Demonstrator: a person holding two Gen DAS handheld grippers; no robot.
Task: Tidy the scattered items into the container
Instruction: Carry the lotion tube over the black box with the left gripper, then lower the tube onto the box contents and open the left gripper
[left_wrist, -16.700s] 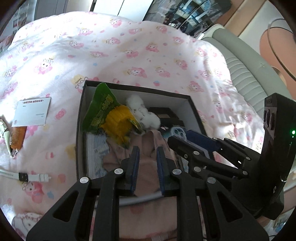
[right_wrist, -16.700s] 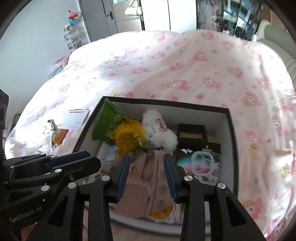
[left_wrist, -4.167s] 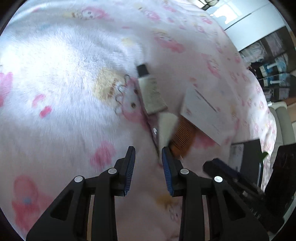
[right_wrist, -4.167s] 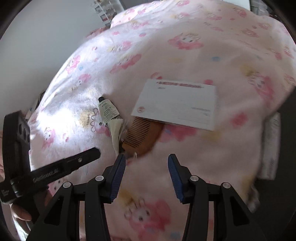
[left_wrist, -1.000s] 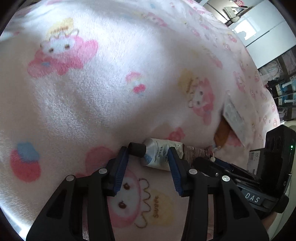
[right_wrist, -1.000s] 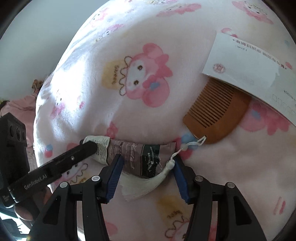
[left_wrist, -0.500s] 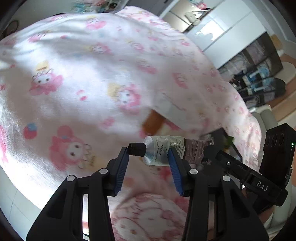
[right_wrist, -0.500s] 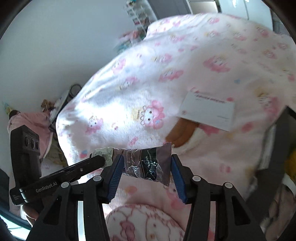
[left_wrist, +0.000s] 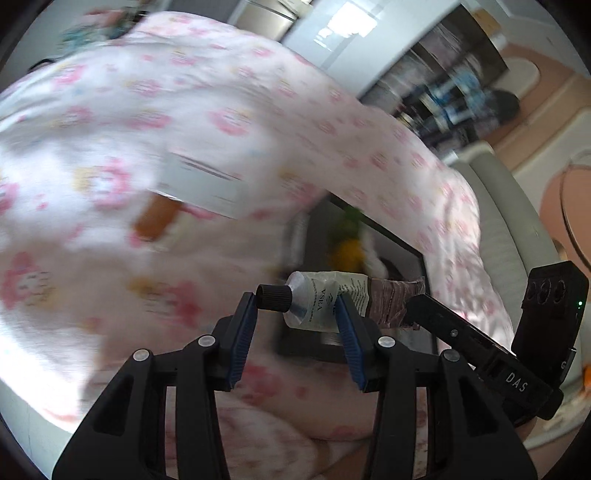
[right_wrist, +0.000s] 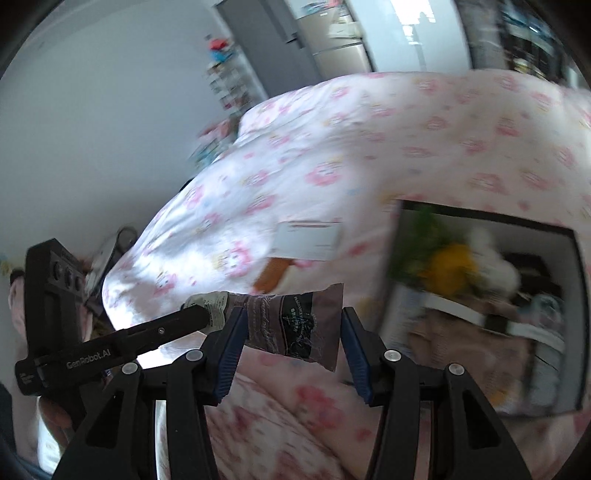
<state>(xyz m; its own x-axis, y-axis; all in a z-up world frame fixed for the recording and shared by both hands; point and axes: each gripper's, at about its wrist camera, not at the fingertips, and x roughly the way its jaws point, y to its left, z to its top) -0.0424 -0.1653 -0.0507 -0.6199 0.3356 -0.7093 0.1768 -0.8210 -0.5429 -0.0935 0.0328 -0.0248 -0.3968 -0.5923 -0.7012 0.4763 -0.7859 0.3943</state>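
A cream tube (left_wrist: 325, 299) with a black cap (left_wrist: 273, 297) hangs in the air over the bed, carried by both grippers. My left gripper (left_wrist: 295, 325) is shut on its cap end. My right gripper (right_wrist: 291, 332) is shut on the brown crimped end of the tube (right_wrist: 291, 321). The black box (right_wrist: 480, 218) with white inner walls lies on the blanket to the right and below, holding a green pack, a yellow item, a white plush and pink cloth. In the left wrist view the box (left_wrist: 388, 229) sits just behind the tube. Both views are blurred.
A wooden comb (right_wrist: 273, 277) and a white card (right_wrist: 306, 240) lie on the pink patterned blanket (right_wrist: 369, 129) left of the box. A grey padded headboard (left_wrist: 509, 206) runs along the far right. The bed's left edge drops to the floor by a white wall.
Both grippers have lifted the tube off the blanket and carried it up and to the right. The comb and card have dropped behind, and the box has come into view.
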